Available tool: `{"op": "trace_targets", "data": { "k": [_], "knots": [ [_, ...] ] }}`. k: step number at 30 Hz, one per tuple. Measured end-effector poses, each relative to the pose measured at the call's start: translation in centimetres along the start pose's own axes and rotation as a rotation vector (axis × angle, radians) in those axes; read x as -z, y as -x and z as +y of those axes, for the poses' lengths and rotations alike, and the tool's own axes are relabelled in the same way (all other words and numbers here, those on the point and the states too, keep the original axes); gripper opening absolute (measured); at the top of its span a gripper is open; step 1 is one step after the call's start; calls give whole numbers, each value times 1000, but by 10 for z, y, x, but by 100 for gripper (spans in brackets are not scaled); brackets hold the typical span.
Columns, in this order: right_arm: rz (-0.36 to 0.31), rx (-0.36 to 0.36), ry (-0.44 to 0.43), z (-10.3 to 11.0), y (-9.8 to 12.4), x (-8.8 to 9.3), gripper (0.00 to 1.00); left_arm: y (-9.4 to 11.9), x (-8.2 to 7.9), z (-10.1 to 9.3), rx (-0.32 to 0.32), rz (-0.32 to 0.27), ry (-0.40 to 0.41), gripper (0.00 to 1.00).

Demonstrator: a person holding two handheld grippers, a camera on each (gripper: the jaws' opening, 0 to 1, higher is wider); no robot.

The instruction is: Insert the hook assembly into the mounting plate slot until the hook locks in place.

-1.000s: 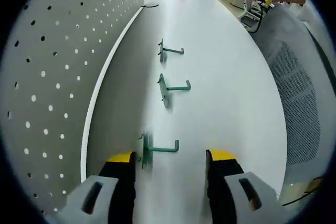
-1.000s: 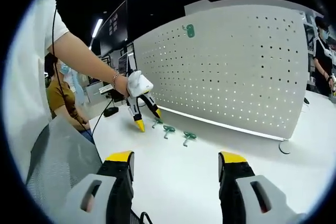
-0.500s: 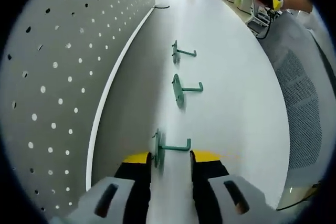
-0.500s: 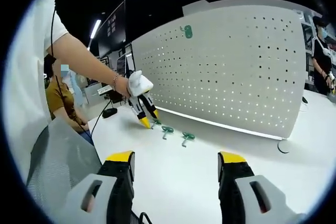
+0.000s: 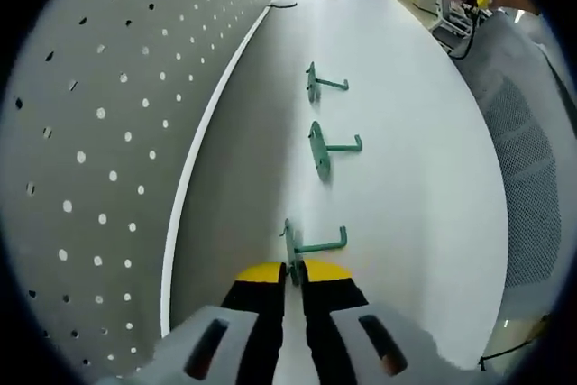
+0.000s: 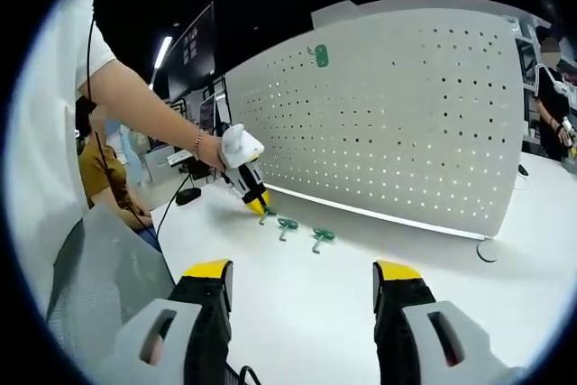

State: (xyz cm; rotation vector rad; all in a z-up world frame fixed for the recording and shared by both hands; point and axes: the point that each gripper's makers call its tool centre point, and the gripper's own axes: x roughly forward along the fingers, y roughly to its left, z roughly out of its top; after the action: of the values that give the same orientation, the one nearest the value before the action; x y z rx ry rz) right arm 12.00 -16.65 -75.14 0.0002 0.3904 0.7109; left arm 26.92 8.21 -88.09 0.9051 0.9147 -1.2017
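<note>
We see the left tool (image 5: 292, 270) at 6 o'clock in the left gripper view, its yellow-tipped jaws drawn together and clamped on the flat plate of the nearest green hook (image 5: 306, 247), which sits on the white desk (image 5: 424, 169). The hook's bent arm sticks out toward 3 o'clock. Two more green hooks lie in a row beyond it: the middle hook (image 5: 325, 146) just above centre and the far hook (image 5: 320, 83) toward 12 o'clock, all apart from one another. The white pegboard (image 5: 108, 132) stands along the desk's edge, filling 9 to 11 o'clock. A grey mesh chair back (image 5: 532, 187) shows at 3 o'clock.

In the right gripper view, the right tool (image 6: 297, 277) rises at 6 o'clock with jaws wide apart and nothing between them, well back from the hooks. We see the left tool (image 6: 256, 204) again at about 9 o'clock, held in a gloved hand (image 6: 233, 146), tip down on the first hook (image 6: 268, 214) of the row; the tip looks closed, though it's small here. The other two hooks (image 6: 288, 224) (image 6: 322, 237) lie beside it at the pegboard's (image 6: 406, 114) foot. One green hook plate (image 6: 318, 56) hangs high on the pegboard near 12 o'clock.
</note>
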Motion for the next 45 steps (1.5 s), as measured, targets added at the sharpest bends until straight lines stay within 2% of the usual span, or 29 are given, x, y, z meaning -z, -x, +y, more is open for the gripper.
{"op": "trace_targets", "data": {
  "k": [11, 20, 24, 25, 32, 36, 43, 45],
  "knots": [
    [-2, 1, -2, -1, 1, -1, 60, 1, 0, 1, -6, 11, -10, 4],
    [-8, 5, -8, -3, 0, -2, 60, 2, 0, 1, -14, -7, 4, 3],
    [-22, 10, -13, -5, 1, -6, 60, 10, -11, 8, -53, -122, 49, 3],
    [-23, 12, -14, -5, 1, -6, 60, 12, -10, 10, -59, -120, 57, 3],
    [-31, 12, -19, -5, 0, -7, 60, 32, -25, 16, -112, -246, 91, 3],
    [-35, 10, -19, -3, -1, -8, 60, 44, -32, 18, -148, -294, 97, 3],
    [-51, 7, -18, -3, -2, -12, 61, 62, -47, 14, -182, -369, 106, 3],
    [-54, 8, -18, -3, -2, -13, 61, 68, -54, 13, -191, -409, 122, 3]
  ]
}}
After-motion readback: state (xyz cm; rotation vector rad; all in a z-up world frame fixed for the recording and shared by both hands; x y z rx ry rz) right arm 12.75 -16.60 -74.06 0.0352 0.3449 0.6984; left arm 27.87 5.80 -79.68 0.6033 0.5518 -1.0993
